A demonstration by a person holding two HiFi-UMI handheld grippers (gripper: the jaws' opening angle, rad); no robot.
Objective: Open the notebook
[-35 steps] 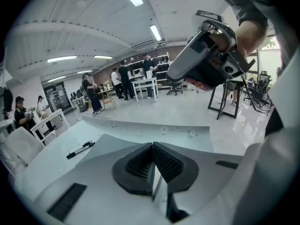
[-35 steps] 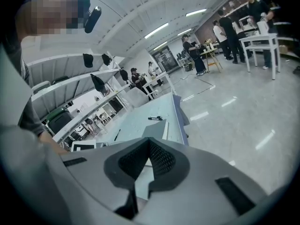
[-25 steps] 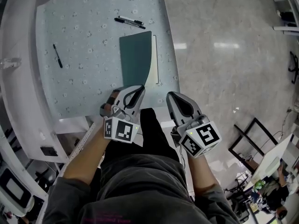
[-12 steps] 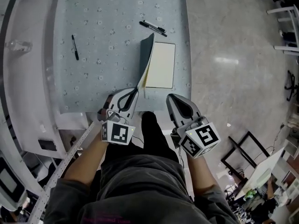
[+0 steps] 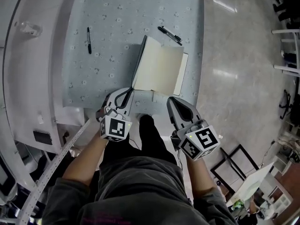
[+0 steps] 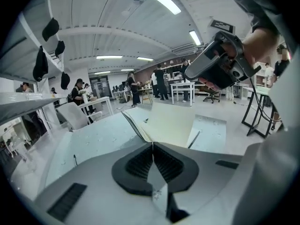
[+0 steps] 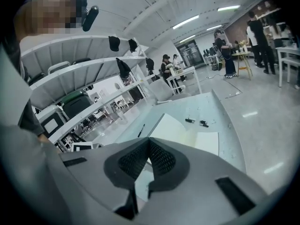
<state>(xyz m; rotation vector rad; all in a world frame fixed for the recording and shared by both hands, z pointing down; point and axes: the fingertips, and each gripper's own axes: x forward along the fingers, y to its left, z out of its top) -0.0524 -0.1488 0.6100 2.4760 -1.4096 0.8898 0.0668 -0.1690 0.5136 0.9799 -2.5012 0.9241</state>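
Observation:
The notebook (image 5: 159, 69) lies near the front edge of the pale patterned table (image 5: 108, 22), its cream first page showing. Its dark green cover (image 5: 139, 60) stands raised along the left side, seen almost edge-on. My left gripper (image 5: 130, 90) is shut on the cover's near corner; in the left gripper view the cover (image 6: 136, 125) runs straight into the closed jaws of that gripper (image 6: 153, 144). My right gripper (image 5: 171, 99) hovers at the table's front edge, just right of the notebook, shut and holding nothing. The right gripper view has the notebook (image 7: 176, 130) beyond the gripper (image 7: 149, 140).
A black marker (image 5: 169, 35) lies just behind the notebook, and a thin black pen (image 5: 88, 40) lies farther left on the table. White curved shelving (image 5: 28, 78) borders the table's left side. Shiny floor lies to the right of the table.
The closed green cover has been lifted off the notebook, stood upright, and now swings over to the left, baring the cream page. My left gripper moved left with it; the right gripper shifted slightly.

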